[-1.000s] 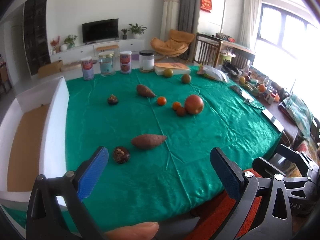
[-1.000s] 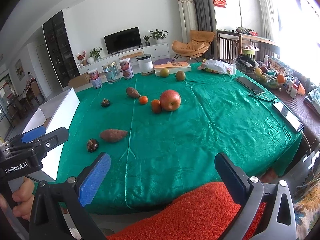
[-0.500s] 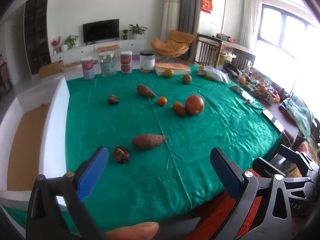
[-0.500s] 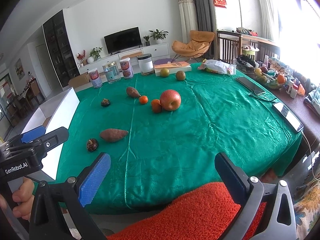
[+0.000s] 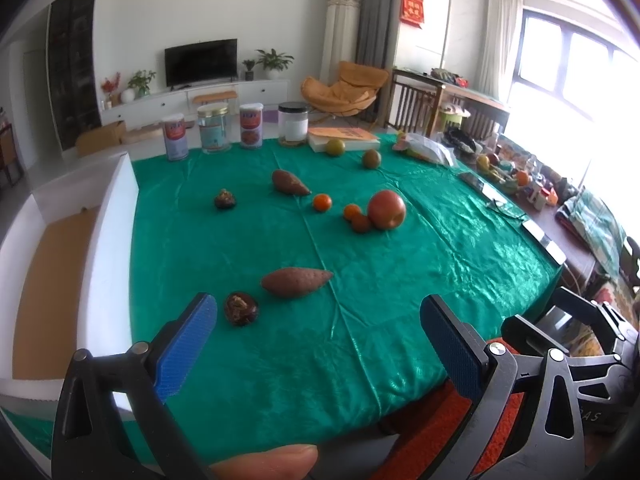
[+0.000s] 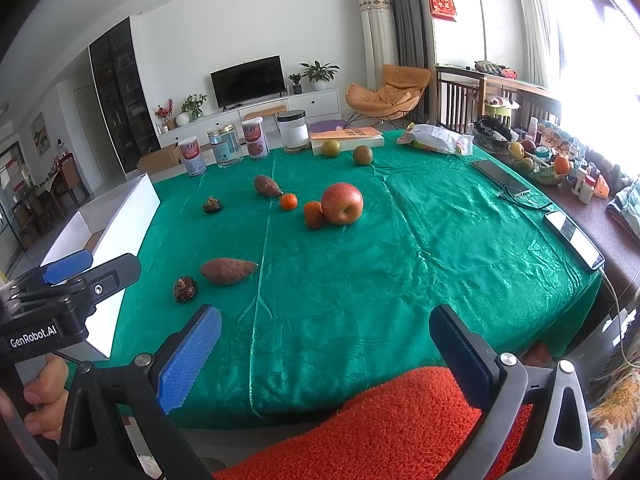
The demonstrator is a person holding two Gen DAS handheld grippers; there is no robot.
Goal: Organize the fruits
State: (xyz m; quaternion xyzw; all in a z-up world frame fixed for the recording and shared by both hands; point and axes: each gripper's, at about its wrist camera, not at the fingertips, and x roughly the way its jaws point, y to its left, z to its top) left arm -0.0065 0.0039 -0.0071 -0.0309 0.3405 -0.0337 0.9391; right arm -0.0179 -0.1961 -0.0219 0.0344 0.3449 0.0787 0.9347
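Fruits lie scattered on a green tablecloth (image 5: 440, 264). A red apple (image 5: 386, 209) sits mid-table beside small oranges (image 5: 352, 212), with another orange (image 5: 322, 202) to its left. Two brown snake fruits (image 5: 296, 281) (image 5: 289, 182) and two dark round fruits (image 5: 241, 309) (image 5: 225, 200) lie on the left side. Two green-brown fruits (image 5: 371, 158) sit at the back. My left gripper (image 5: 318, 344) is open and empty at the near edge. My right gripper (image 6: 326, 354) is open and empty over the near edge. The apple (image 6: 342, 203) also shows in the right wrist view.
A white box (image 5: 108, 248) with a brown floor stands at the table's left edge. Several jars and cans (image 5: 214, 128) and a book (image 5: 344, 138) line the back edge. Phones (image 6: 574, 238) lie at the right. An orange-red cushion (image 6: 384, 424) is below the near edge.
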